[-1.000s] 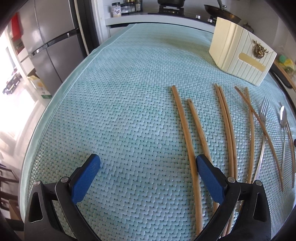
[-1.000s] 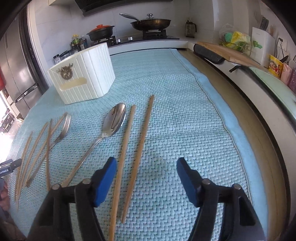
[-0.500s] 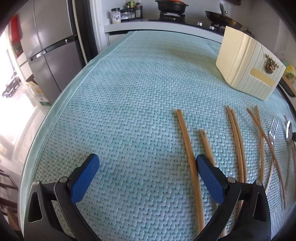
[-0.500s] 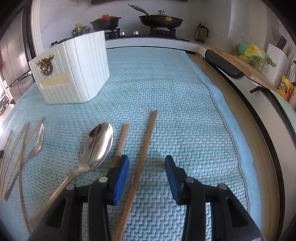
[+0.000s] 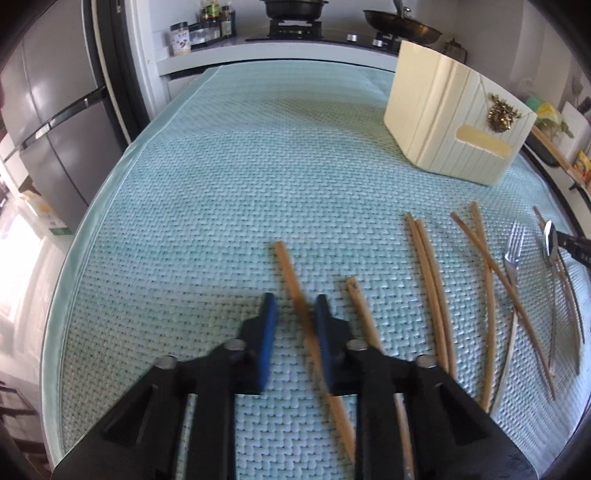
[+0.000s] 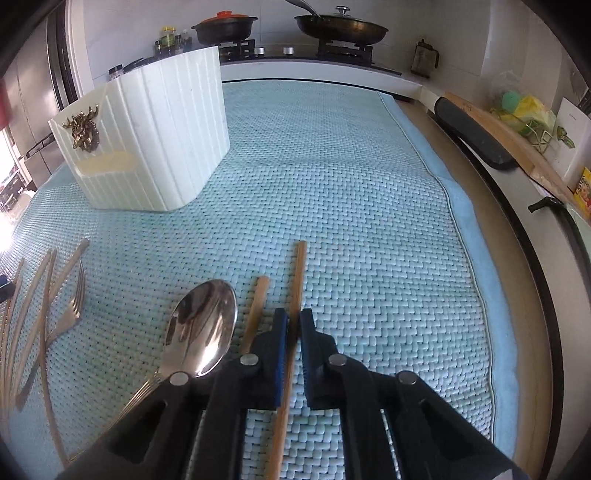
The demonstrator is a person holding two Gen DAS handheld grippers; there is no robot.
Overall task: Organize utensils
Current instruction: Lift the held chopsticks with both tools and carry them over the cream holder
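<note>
Wooden chopsticks, a fork and a spoon lie on a teal woven mat. My left gripper (image 5: pixel 293 314) straddles the leftmost chopstick (image 5: pixel 286 264); its jaws are narrowed around it with a gap still on the left. A second chopstick (image 5: pixel 360 306) lies just to the right. My right gripper (image 6: pixel 293 328) is nearly shut around the rightmost chopstick (image 6: pixel 299 273). A shorter-looking chopstick (image 6: pixel 258 299) and the spoon (image 6: pixel 203 325) lie to its left, the fork (image 6: pixel 72 312) further left. The cream ribbed utensil holder (image 5: pixel 454 122) stands at the back, and also shows in the right wrist view (image 6: pixel 155 136).
More chopsticks (image 5: pixel 428 266) (image 5: pixel 487 266), the fork (image 5: pixel 513 251) and spoon (image 5: pixel 550 240) lie right of my left gripper. A stove with pans (image 6: pixel 340 26) sits behind the mat. A fridge (image 5: pixel 48 110) is on the left. The counter edge (image 6: pixel 517 221) runs along the right.
Both grippers have dropped lower and narrowed. The left went from wide open to straddling the leftmost chopstick. The right closed further onto the rightmost chopstick.
</note>
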